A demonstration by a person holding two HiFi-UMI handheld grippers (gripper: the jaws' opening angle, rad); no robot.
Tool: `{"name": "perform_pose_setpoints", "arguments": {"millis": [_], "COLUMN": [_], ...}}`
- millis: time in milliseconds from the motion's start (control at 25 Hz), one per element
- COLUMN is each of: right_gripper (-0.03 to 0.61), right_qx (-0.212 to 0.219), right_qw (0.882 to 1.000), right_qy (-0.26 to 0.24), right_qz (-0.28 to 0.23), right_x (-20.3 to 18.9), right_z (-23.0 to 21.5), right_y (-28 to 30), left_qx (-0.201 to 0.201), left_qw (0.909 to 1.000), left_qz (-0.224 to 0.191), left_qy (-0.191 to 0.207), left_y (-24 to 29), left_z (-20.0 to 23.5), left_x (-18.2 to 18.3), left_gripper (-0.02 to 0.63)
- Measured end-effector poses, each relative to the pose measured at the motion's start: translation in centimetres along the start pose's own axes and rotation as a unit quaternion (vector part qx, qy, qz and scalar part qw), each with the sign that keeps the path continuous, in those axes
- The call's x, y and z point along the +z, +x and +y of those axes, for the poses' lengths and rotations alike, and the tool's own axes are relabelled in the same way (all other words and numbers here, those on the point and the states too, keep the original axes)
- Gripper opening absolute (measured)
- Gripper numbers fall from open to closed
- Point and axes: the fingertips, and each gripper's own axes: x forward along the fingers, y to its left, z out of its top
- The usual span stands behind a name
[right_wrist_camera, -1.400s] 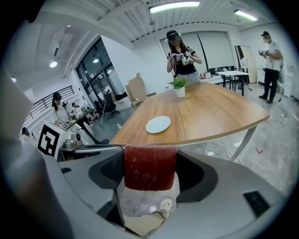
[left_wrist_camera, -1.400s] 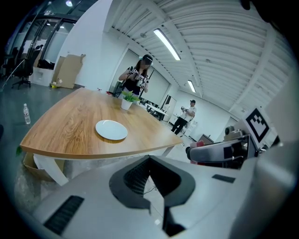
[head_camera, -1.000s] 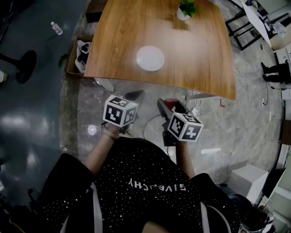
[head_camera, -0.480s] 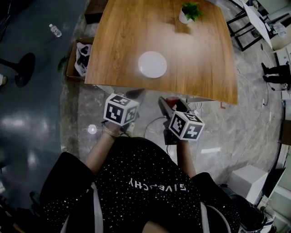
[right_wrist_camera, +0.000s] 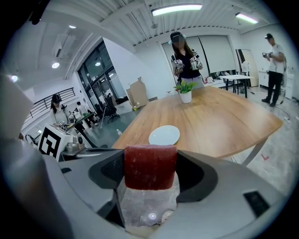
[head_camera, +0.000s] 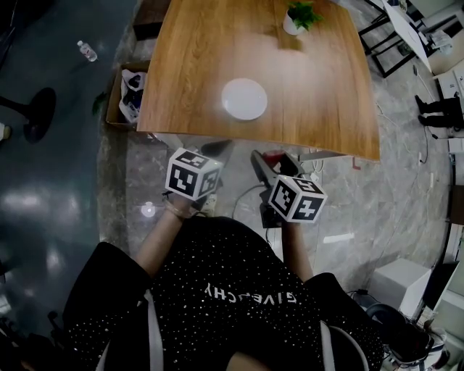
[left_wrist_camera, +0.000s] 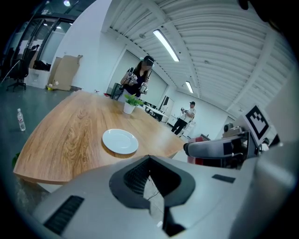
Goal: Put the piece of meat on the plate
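A dark red block of meat [right_wrist_camera: 150, 166] sits clamped between the jaws of my right gripper [right_wrist_camera: 150, 156]; in the head view the meat [head_camera: 275, 157] shows at the right gripper [head_camera: 270, 162], just short of the table's near edge. A round white plate [head_camera: 244, 98] lies bare on the wooden table [head_camera: 319, 87], near its front edge; the same plate [right_wrist_camera: 164, 135] lies ahead of the meat. My left gripper [head_camera: 217, 150] hangs beside the right one, over the floor. In its own view the left gripper [left_wrist_camera: 150, 158] has its tips together and holds nothing, with the plate [left_wrist_camera: 120, 141] ahead.
A potted plant [head_camera: 293, 18] stands at the table's far side. A cardboard box [head_camera: 125, 90] sits on the floor by the table's left edge, with a water bottle [head_camera: 87, 51] beyond it. Cables [head_camera: 243, 196] lie under the grippers. Other people [right_wrist_camera: 186, 60] stand behind the table.
The plate and table edge have drifted slightly lower in the head view, nearer to the grippers. Both grippers keep their places, the right still holding the meat.
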Motion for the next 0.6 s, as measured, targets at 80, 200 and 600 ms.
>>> {"name": "perform_pose_setpoints", "arguments": {"millis": [80,200,600], "right_gripper": [0.328,0.328,0.328], "right_qx": [0.000,-0.001,-0.017], "right_qw": [1.000,1.000,1.000], "right_qy": [-0.001,-0.003,-0.003], "right_qz": [-0.004,-0.010,-0.020], "right_x": [-0.2,-0.2,0.0], "right_z": [0.3,0.8,0.5], "right_y": [-0.1,-0.4,-2.3], "left_qx": [-0.001,-0.002,-0.017], "left_qw": [1.0000,1.0000,0.9995], "left_qz": [0.002,0.003,-0.001], "left_qy": [0.004,0.009,0.026], "left_y": [-0.3,-0.6,-1.2], "left_z": [0.1,0.2,-1.6], "left_x": [-0.3,-0.4,0.2], "left_gripper": [0.006,0.006,0.006]}}
